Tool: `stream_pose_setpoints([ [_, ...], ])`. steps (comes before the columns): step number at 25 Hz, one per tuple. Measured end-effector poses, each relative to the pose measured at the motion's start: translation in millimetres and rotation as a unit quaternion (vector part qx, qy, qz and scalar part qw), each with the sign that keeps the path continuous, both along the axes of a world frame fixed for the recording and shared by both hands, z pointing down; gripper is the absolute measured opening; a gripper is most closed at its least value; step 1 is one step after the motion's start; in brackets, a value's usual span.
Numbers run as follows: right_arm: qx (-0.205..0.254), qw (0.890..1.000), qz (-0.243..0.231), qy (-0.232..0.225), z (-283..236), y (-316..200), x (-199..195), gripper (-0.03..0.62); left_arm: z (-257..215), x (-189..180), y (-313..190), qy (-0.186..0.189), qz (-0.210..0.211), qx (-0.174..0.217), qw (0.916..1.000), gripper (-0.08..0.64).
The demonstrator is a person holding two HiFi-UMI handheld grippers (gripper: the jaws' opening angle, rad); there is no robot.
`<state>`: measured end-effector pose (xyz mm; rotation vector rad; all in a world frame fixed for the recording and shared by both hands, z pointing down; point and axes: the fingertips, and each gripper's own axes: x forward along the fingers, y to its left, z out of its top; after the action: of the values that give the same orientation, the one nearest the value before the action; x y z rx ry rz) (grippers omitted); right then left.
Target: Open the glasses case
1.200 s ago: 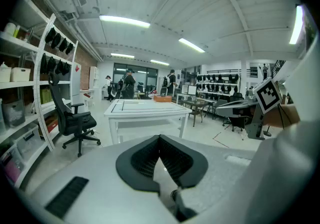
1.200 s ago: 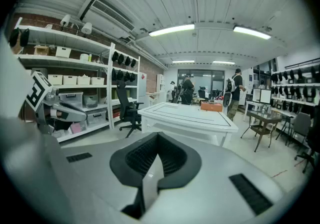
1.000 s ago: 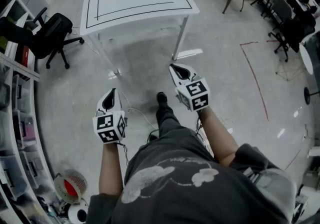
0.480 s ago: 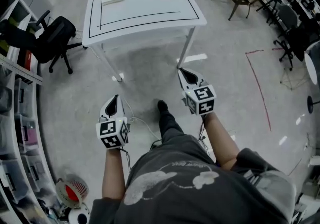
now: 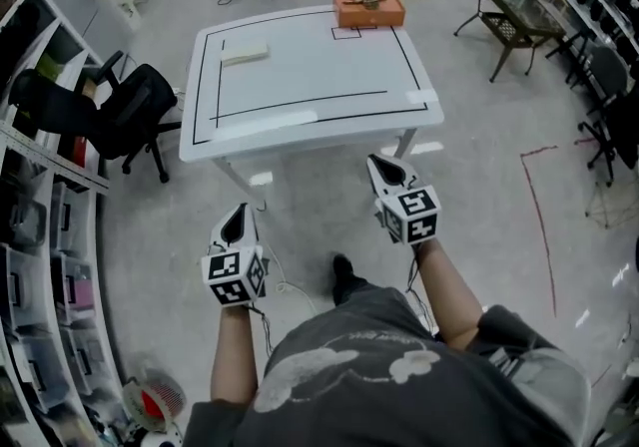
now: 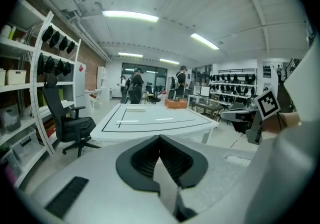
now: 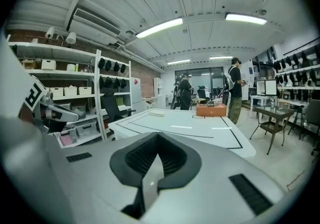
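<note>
- Presently short of the white, black-lined surface (image 5: pixel 300 86): left gripper (image 5: pixel 237 221) and right gripper (image 5: pixel 387 171), both with jaws together and empty.
- Probable glasses case: pale flat oblong (image 5: pixel 245 54) in the far-left corner, too small to confirm. Risk: taking the orange box (image 5: pixel 368 8) for it.
- Jaws arriving closed would shove the case instead of gripping it.

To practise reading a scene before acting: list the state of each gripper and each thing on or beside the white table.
left gripper, shut, empty, short of the table.
right gripper, shut, empty, short of the table.
orange box, on the table's far edge, small item on top.
flat cream item, lying on the table, untouched.
office chair, upright, unoccupied.
</note>
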<state>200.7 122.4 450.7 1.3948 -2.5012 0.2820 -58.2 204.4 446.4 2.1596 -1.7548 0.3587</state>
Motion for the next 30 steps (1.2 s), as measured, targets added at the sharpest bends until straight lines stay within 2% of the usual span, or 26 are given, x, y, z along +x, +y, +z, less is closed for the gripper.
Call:
stream_pose_setpoints([
  [4,0.006,1.000,-0.006,-0.005,-4.5,-55.6,15.2,0.002,-3.5,14.8,-51.4,-0.007,-0.007,-0.001,1.0000,0.002],
  [11,-0.002,1.000,-0.020,-0.009,5.3,-116.7,36.3,0.002,-8.5,30.3,-108.5,-0.009,-0.026,0.005,0.9996,0.002],
  [18,-0.008,0.999,-0.023,-0.032,5.2,-135.3,32.0,0.002,-2.3,21.0,-130.6,-0.005,-0.043,-0.011,0.9990,0.002],
  [22,-0.010,0.999,-0.025,-0.042,8.3,-146.2,24.1,0.002,-5.5,21.1,-155.5,0.001,-0.044,-0.007,0.9990,0.002],
  [27,-0.016,0.999,-0.029,-0.029,15.1,-158.0,12.6,0.002,-2.6,12.9,-183.7,0.001,-0.032,-0.002,0.9995,0.002],
  [30,-0.020,0.999,-0.028,-0.016,16.0,-173.2,5.5,0.002,4.4,0.5,-203.6,0.016,-0.031,-0.006,0.9994,0.002],
])
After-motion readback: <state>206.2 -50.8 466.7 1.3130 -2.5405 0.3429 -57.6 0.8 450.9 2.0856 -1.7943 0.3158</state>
